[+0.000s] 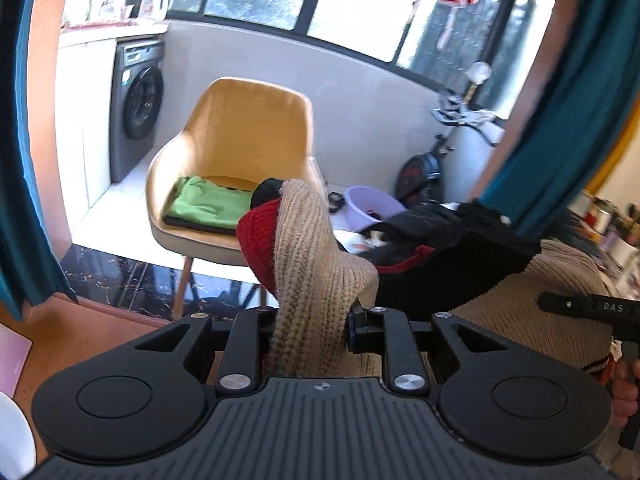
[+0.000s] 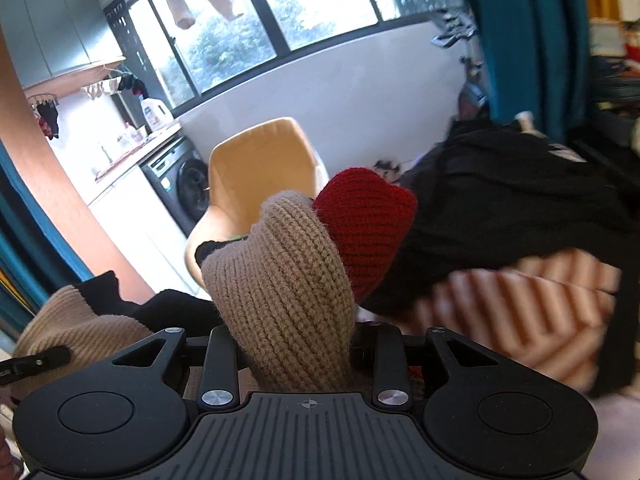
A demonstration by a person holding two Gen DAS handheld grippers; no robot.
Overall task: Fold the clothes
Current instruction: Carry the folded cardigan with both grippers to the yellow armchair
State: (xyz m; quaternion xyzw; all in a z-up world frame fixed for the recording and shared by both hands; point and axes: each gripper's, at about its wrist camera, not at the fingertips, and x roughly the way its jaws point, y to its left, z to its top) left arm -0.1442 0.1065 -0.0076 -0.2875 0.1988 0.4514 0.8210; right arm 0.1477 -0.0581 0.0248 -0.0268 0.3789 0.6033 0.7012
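1. A knitted sweater (image 1: 320, 264) in beige, red and black was seen bunched at lower centre of the left wrist view, a thick fold of it pinched in the left gripper (image 1: 310, 330); the jaws were drawn close on the wool.
2. In the right wrist view the same garment (image 2: 288, 288) filled the lower centre, where the right gripper (image 2: 298, 354) was likewise clamped on a beige fold, with a red band just above and to the right.
3. The remainder of the sweater was stretched between the two tools, black panel and beige body trailing to the right of the left view; it was held clear of any surface.
4. A yellow chair (image 1: 248, 120) was shown at centre of the left view, with a folded green garment (image 1: 208, 204) lying on its seat. A washing machine (image 1: 138, 108) stood at the left.
5. The knit may be judged soft, bulky and fairly light, stretching and sagging under its own weight; slipping is judged unlikely given the coarse ribbing.
6. Hold is judged best taken at two matching points, such as shoulders or hem corners, so that the fabric hangs flat and not in a wad.
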